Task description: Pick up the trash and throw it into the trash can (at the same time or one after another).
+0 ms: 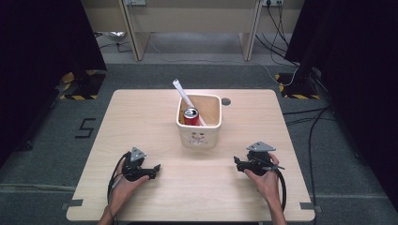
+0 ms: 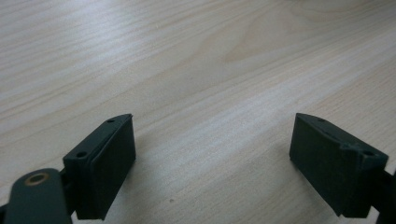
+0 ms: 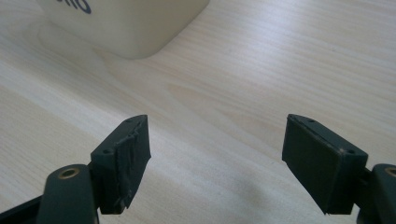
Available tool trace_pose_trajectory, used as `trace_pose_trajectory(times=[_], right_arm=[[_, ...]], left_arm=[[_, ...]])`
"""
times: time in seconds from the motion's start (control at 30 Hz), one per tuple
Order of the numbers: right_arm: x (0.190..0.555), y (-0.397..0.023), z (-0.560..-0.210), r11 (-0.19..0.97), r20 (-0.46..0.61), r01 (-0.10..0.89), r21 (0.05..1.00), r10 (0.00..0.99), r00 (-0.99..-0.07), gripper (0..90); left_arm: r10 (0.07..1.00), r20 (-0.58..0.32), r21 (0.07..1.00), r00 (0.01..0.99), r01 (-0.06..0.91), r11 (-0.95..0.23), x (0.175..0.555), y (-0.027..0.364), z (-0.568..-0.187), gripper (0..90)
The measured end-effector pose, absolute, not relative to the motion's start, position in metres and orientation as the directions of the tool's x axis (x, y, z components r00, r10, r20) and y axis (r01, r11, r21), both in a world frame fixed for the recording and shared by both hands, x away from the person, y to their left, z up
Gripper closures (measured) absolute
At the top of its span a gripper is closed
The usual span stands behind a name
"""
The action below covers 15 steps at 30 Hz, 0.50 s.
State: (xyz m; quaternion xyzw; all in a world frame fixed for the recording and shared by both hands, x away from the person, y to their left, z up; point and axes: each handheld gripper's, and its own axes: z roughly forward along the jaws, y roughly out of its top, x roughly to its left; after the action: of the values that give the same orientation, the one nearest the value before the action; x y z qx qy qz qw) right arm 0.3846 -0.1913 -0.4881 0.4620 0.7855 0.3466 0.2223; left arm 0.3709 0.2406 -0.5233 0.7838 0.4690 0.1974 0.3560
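The pale wooden counter spreads out in front of me, its grain running under both of my tools. Toward the far middle of it stands a cream square bin with a faint print on the side facing me; in the right gripper view one rounded corner of that bin sits ahead and to the left of my jaws, with a bit of blue lettering at the top edge. Inside the bin a white rolled tube leans up and out over the far left rim, and a red drinks can stands upright beside it, touching it or nearly so.

My left gripper rests low over the near left part of the counter, well apart from the bin, jaws spread wide with nothing but bare wood between them. My right gripper sits at the near right, pointing inward toward the bin's side; its jaws are also wide apart and hold nothing
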Motion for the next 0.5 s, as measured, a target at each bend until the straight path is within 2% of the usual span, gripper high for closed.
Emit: trace_pose_trajectory(times=[0.5], right_arm=[[0.374, -0.191, -0.499, 0.36, -0.032, 0.592, 0.722, 0.871, -0.49, 21.5]], left_arm=[[0.876, -0.024, 0.743, 0.483, 0.595, -0.307, 0.371, 0.241, -0.523, 13.5]])
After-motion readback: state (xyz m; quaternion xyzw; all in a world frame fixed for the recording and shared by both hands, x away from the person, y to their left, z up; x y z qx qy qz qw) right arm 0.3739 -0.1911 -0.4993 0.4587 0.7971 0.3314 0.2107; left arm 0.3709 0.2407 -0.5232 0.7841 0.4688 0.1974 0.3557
